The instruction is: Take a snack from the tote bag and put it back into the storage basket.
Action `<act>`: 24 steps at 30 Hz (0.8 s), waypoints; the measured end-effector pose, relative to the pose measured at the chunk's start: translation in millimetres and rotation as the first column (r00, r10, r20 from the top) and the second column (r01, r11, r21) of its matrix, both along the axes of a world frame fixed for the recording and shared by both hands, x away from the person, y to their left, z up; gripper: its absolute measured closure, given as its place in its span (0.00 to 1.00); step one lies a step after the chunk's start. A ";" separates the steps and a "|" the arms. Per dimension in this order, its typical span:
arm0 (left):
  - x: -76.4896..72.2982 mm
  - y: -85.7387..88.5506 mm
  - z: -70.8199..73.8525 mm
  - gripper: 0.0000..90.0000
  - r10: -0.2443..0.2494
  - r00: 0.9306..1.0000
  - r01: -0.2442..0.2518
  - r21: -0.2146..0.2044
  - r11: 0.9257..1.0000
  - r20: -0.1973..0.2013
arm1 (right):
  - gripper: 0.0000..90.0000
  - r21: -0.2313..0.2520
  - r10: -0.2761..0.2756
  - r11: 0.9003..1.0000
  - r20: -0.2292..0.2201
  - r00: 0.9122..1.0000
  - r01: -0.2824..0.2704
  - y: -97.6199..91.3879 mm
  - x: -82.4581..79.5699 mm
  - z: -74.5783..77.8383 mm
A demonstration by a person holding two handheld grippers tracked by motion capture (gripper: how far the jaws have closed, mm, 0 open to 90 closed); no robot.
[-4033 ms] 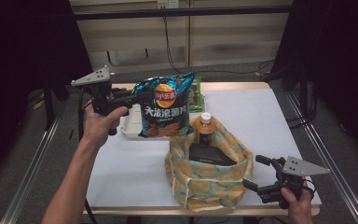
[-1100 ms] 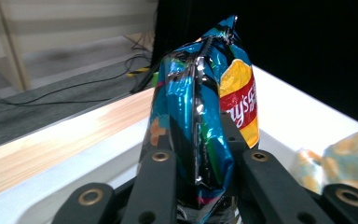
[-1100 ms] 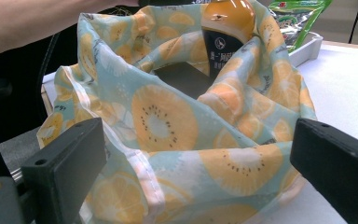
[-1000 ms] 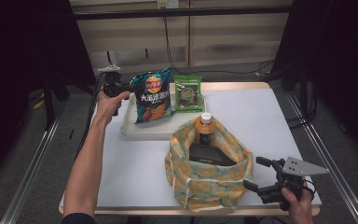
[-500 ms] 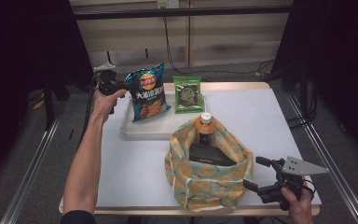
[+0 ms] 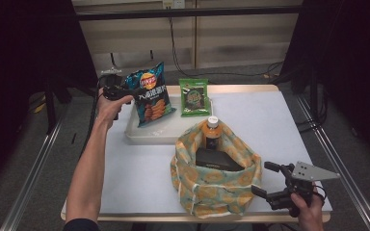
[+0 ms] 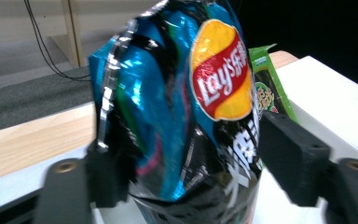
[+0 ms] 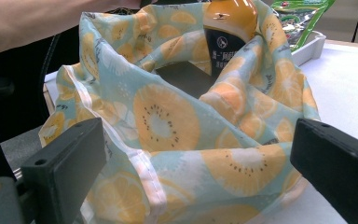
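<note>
Blue foil caught the light: the Lay's crisp bag (image 6: 151, 94) stood upright at the left end of the white tray (image 6: 139, 135), leaning a little, beside the green snack packet (image 6: 193, 96). It had come across from above the table, and the jaws of the left gripper (image 6: 125, 91) had just been opening, so I judged the bag was being set down and let go. In the left gripper view the bag (image 7: 182, 112) sat between the spread jaws, one pad clear of it, the other close against the foil. The right gripper (image 6: 265, 180), jaws wide and holding nothing, rested just beside the orange-print cloth bag (image 6: 217, 178).
</note>
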State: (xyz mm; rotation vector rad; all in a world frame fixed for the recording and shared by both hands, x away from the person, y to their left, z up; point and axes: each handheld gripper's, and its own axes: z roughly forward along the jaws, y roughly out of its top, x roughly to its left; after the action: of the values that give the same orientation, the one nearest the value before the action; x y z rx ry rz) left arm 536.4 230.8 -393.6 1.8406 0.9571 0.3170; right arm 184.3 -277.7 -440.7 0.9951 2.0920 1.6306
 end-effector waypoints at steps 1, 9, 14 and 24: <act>-0.3 1.4 -1.1 0.25 -0.004 1.000 0.004 -0.006 1.000 -0.008 | 0.03 0.000 0.000 1.000 0.001 1.000 0.000 0.1 -0.1 0.1; -12.6 10.7 -4.4 0.23 0.001 1.000 -0.001 -0.016 1.000 -0.004 | 0.03 -0.003 0.014 1.000 -0.004 1.000 -0.014 1.7 0.7 -0.7; -27.3 17.3 3.4 0.24 0.018 0.999 -0.016 -0.043 0.999 0.040 | 0.03 -0.003 0.017 1.000 -0.005 1.000 -0.017 2.0 0.8 -0.5; -56.0 22.7 -4.0 0.67 -0.070 0.996 0.073 -0.056 0.996 0.048 | 0.03 -0.003 0.014 1.000 -0.006 1.000 -0.014 2.1 0.6 -0.5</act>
State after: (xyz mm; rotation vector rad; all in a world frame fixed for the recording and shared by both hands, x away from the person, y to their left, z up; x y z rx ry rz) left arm 480.4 253.6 -397.6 1.8032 0.8585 0.2838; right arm 185.0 -275.6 -441.2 0.9873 2.1091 1.6321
